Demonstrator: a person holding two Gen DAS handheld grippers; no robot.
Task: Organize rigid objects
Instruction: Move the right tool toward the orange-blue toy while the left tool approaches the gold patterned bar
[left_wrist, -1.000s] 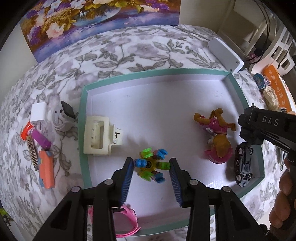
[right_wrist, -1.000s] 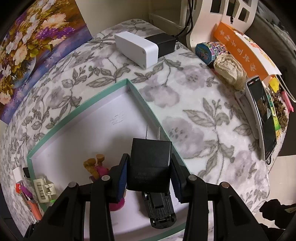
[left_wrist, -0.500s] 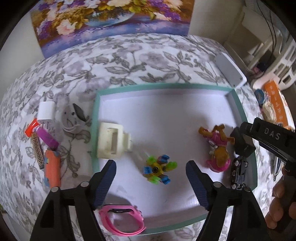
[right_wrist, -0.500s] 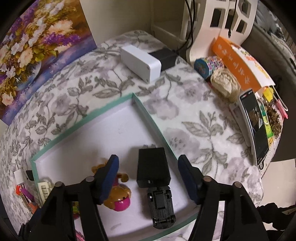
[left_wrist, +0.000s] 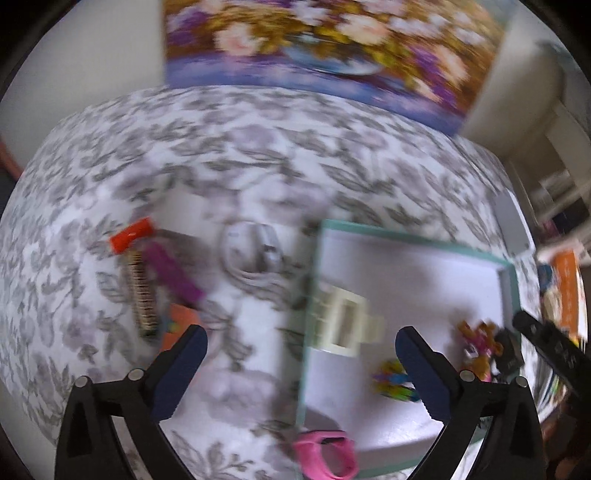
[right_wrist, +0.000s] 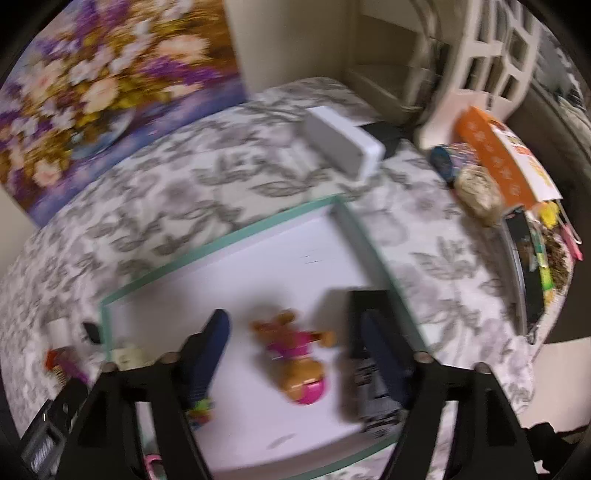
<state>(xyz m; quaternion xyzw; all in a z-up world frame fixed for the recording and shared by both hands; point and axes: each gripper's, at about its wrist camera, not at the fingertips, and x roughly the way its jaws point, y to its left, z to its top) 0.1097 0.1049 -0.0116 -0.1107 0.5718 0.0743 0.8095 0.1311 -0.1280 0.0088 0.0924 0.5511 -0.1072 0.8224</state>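
Inside a shallow white tray with a teal rim (right_wrist: 229, 236), toward its right side, a brown and pink toy dog figure (right_wrist: 295, 365) lying on the floor of the tray. Just right of it, against the right wall, a black power adapter block (right_wrist: 373, 310) with a dark toy car (right_wrist: 376, 406) directly in front, both partly hidden by a gripper finger. Near the tray's left wall, a cream plastic clip-like block (left_wrist: 343, 321), and between it and the dog a small multicoloured spinner toy (left_wrist: 393, 380), badly blurred. At the tray's front edge, a pink wristband (left_wrist: 325, 454); whether inside or across the rim, impossible to tell. Outside on the grey floral tablecloth (left_wrist: 229, 147), left of the tray: a coiled white cable with adapter (left_wrist: 251, 254), a purple stick (left_wrist: 173, 273), a red cap (left_wrist: 131, 234), a ridged brown bar (left_wrist: 142, 295) and an orange block (left_wrist: 181, 321), close together. Left gripper (left_wrist: 301, 343) spread wide and empty, above the tray's left wall. Right gripper (right_wrist: 295, 328) likewise spread wide and empty, above the dog figure. Beyond the tray, a white rectangular box (right_wrist: 343, 147); on the wall behind, a flower painting (right_wrist: 99, 81). Both views motion-blurred.
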